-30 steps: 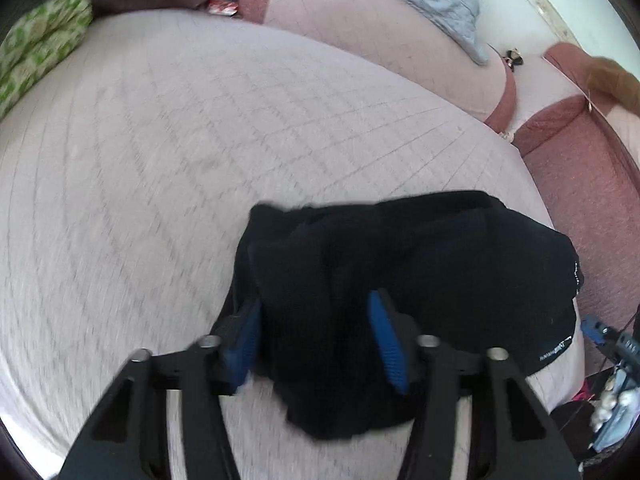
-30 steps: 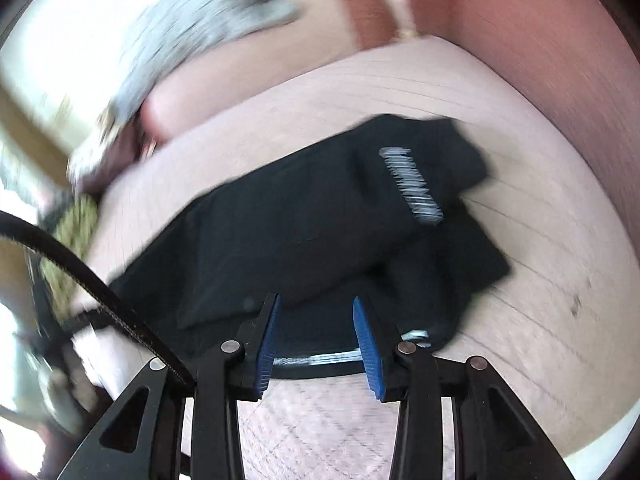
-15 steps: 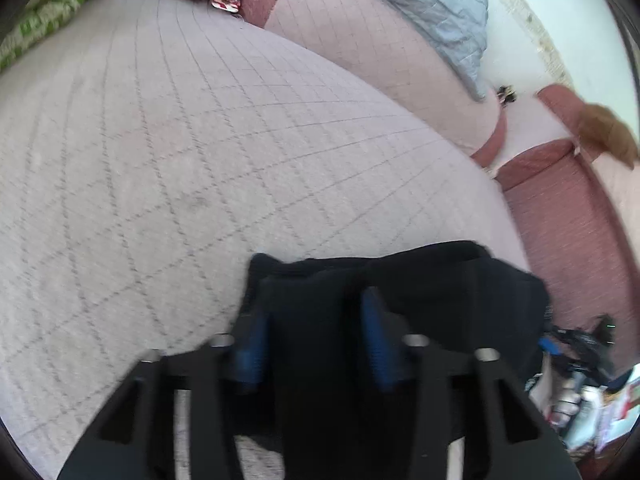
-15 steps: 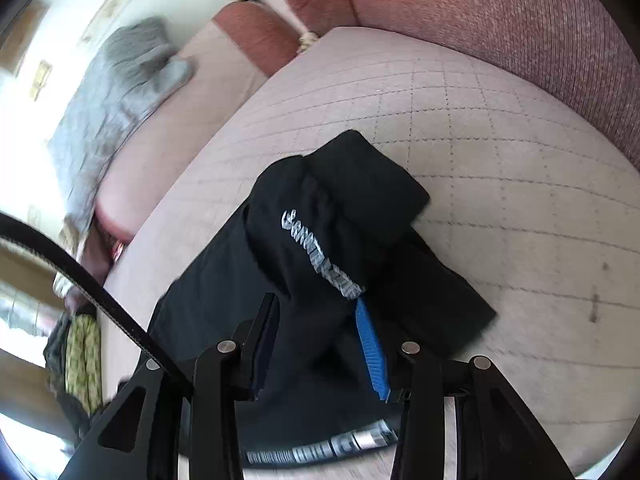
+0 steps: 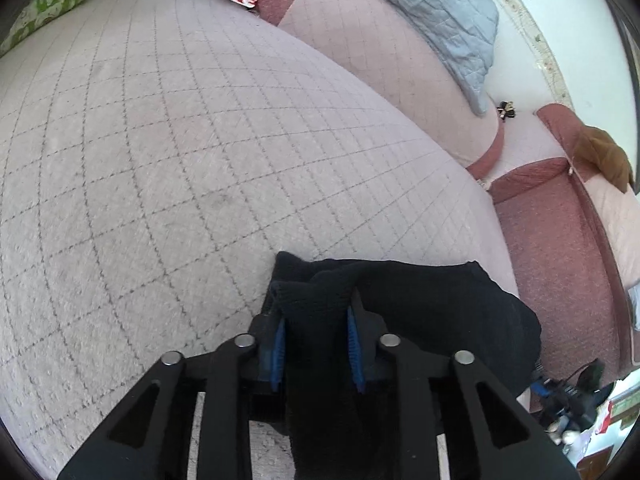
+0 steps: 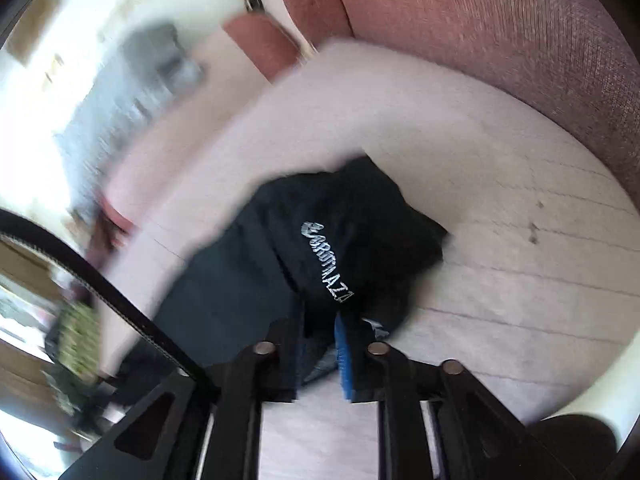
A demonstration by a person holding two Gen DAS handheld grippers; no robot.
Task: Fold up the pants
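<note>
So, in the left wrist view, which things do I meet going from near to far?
Left claw → bunched black pants → pale quilted cover → grey quilted blanket.

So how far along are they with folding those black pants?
Partly done: the black fabric pants already lie bunched into a compact bundle on the quilted beige cover. Both the left gripper and right gripper have just been closing on fabric. Flattening into a tidy fold remains.

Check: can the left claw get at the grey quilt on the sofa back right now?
Probably not. The left claw has just been closing on a bunch of the black pants, and the grey quilt lies far across the sofa seat.
</note>
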